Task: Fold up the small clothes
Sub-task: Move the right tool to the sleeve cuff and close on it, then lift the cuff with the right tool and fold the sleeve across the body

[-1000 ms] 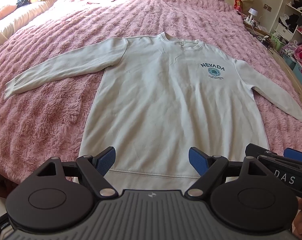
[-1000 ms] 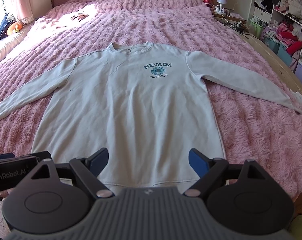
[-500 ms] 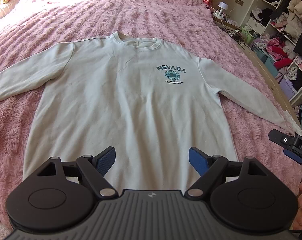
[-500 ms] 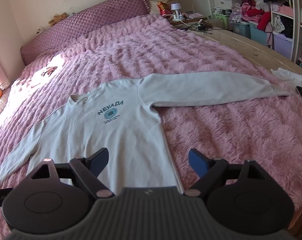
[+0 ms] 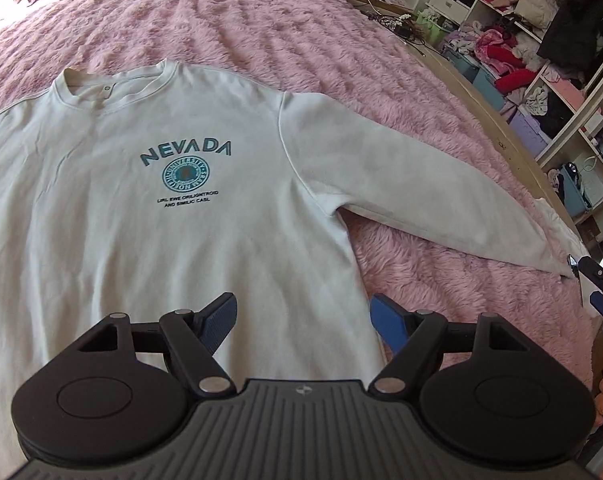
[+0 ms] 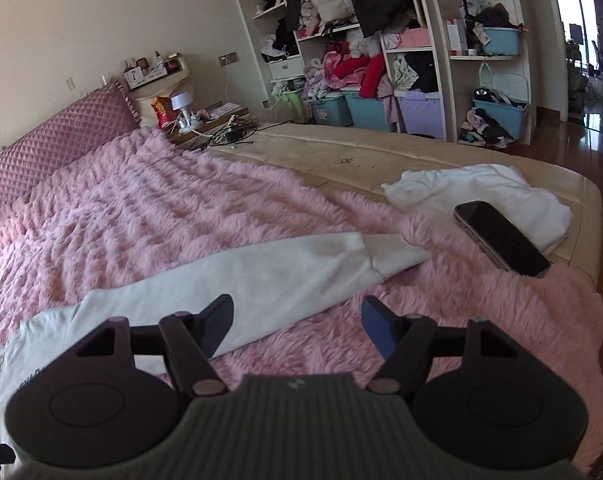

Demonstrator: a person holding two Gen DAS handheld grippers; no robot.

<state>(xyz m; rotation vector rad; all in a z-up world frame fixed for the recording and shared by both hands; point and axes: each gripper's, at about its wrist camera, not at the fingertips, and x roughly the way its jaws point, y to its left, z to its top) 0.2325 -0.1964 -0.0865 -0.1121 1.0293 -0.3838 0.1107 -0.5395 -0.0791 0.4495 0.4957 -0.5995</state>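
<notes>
the white nevada sweatshirt (image 5: 173, 216) lies flat, front up, on the fluffy pink blanket (image 5: 441, 300). my left gripper (image 5: 303, 322) hovers over its lower right side, fingers apart, empty; my right gripper (image 6: 297, 322) gapes over the outstretched sleeve (image 6: 261, 280). i'd pinch the cuff (image 6: 397, 256) cleanly (not the pile beneath) and fold inward. a phone (image 6: 501, 240) rests nearby; cluttered shelves (image 6: 381, 40) behind.

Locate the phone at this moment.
In the right wrist view the phone lies at right on the pink blanket, its far end on a crumpled white garment, just beyond the sweatshirt sleeve cuff.
</notes>
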